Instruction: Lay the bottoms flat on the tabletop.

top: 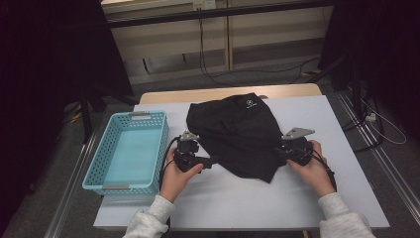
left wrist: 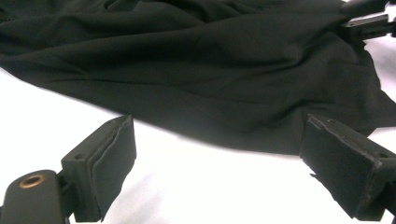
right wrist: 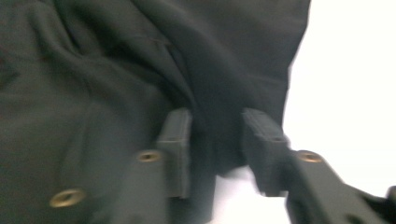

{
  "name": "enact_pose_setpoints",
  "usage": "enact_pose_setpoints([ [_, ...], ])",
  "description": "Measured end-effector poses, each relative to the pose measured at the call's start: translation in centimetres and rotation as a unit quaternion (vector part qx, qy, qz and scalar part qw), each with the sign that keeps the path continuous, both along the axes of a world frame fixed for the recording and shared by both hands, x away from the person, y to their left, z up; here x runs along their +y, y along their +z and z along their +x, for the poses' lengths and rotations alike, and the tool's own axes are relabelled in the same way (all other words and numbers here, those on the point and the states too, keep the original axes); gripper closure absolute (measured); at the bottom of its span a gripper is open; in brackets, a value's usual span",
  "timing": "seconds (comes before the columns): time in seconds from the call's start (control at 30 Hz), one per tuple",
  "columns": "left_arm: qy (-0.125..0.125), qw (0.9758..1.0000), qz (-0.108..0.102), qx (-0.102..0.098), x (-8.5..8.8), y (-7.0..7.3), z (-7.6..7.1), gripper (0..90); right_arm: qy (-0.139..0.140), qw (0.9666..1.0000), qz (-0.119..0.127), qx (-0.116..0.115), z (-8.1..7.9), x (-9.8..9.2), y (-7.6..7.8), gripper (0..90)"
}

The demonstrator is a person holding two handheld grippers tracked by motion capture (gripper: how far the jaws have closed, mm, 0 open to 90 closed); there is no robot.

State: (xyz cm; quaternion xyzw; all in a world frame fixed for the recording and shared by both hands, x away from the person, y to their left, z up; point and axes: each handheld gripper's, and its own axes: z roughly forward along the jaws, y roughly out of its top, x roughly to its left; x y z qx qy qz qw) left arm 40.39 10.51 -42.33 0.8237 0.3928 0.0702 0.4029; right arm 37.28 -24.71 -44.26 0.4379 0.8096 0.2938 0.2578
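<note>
Left gripper point(top: 210, 161), lower centre of the high view, spread wide, nothing between the pads, just short of the black garment's point(top: 237, 134) near hem. Right gripper point(top: 283, 150), at the garment's right edge, parted narrowly, a fold of dark cloth standing between the pads (no clamp visible, picture blurred). Garment crumpled mid-frame on the white bench point(top: 247, 198), small white logo near its top. Light-blue plastic basket point(top: 101, 166) at left, beside the left gripper.

Pale grey knit sleeves point(top: 148, 220); black hand-held grippers with grey three-cornered plates point(top: 297, 132), brass screws.
</note>
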Motion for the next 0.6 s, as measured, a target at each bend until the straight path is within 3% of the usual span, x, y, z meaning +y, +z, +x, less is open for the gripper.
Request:
enact_pose_setpoints([
  [0.07, -0.004, 1.0, -0.001, 0.001, 0.1, 0.1, -0.1, 10.6, 0.005, 0.9999, -0.008, -0.01, -0.6, 0.3, 0.4, 52.0],
  [0.23, -0.001, 1.0, -0.003, 0.001, 0.5, 0.2, -0.4, 10.1, 0.029, 0.9988, 0.035, -0.015, -2.7, 1.5, 1.4, 44.3],
  [0.4, 0.002, 0.9999, -0.009, -0.008, 0.7, 0.8, -0.9, 10.1, 0.063, 0.9937, 0.092, 0.008, -3.8, 3.6, 1.4, 50.5],
  [0.6, 0.003, 0.9998, -0.018, -0.008, 0.9, 1.1, -0.8, 10.1, 0.113, 0.9909, 0.07, 0.021, -4.7, 6.4, 0.4, 60.4],
])
